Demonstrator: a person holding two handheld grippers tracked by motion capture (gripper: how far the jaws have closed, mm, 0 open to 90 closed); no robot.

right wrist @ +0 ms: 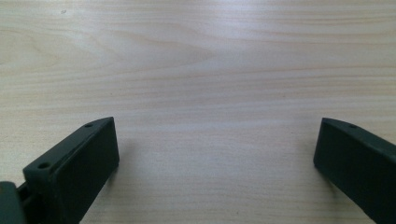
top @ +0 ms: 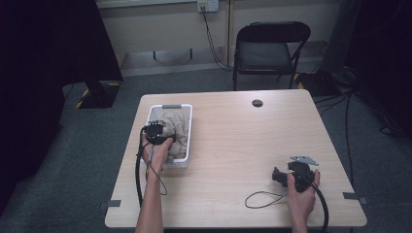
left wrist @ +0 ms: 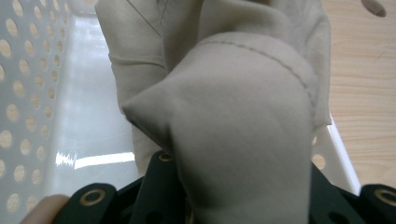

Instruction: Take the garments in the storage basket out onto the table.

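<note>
At nine o'clock on the table (top: 233, 145), your left gripper (top: 156, 132) reaches down into the white perforated basket (top: 187, 136), jaws clamped on a fold of the beige cloth (left wrist: 243, 130) that lies bunched inside it; the basket walls stand close around. Bare wood lies open across the middle. At four o'clock your right gripper (top: 278, 175) rests low near the front edge, jaws spread wide with nothing between them. Grey carpet surrounds the table, with a folding chair (top: 269, 48) at twelve.
</note>
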